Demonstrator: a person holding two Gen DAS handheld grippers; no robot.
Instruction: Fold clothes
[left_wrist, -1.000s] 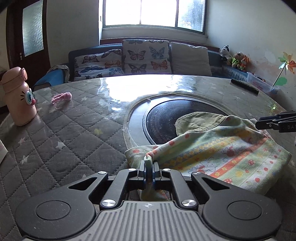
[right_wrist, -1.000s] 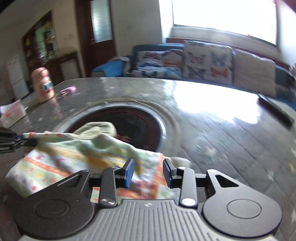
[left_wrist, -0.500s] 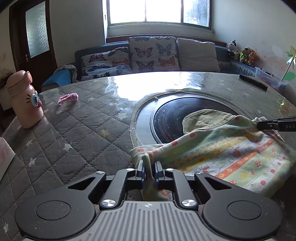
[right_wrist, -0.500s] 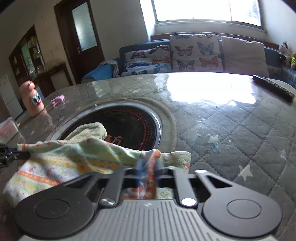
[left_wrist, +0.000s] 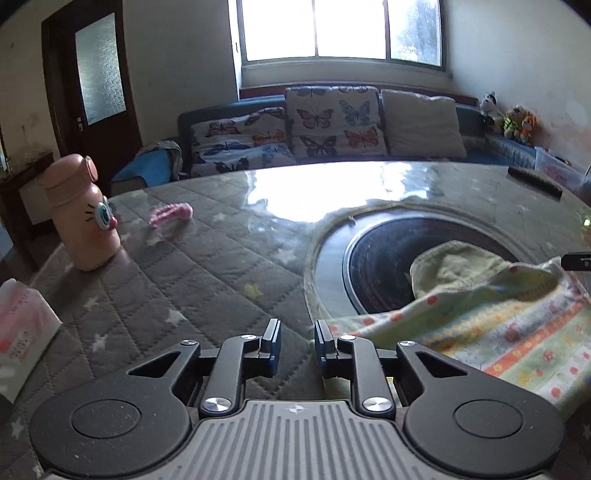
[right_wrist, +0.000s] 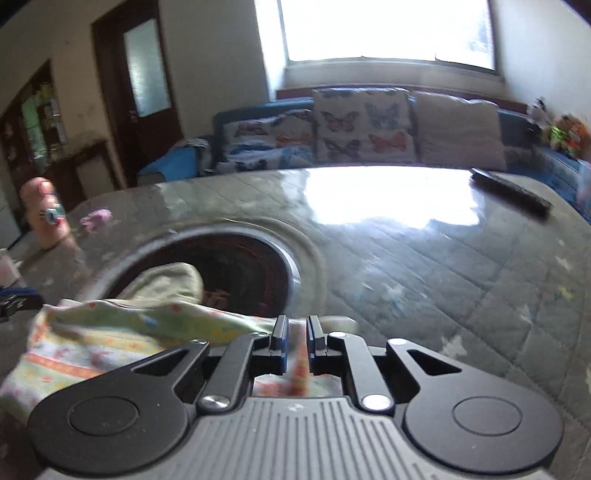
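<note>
We see a quilted table (left_wrist: 192, 280) before a sofa (left_wrist: 332, 129). Our left gripper (left_wrist: 295, 334) has just opened, empty, beside the cloth (left_wrist: 498, 332); our right gripper (right_wrist: 295, 334), loosening, holds a fold. A pink bottle (left_wrist: 83, 214) stands left.

You're looking across a grey quilted star-print table cover (left_wrist: 177, 280): a pink cartoon-faced bottle (left_wrist: 83, 214) is standing upright far left, a small pink object (left_wrist: 171, 214) lying beyond it, a black remote control (left_wrist: 535, 181) resting far right, butterfly-print cushions (left_wrist: 332, 127) lining the sofa.
</note>
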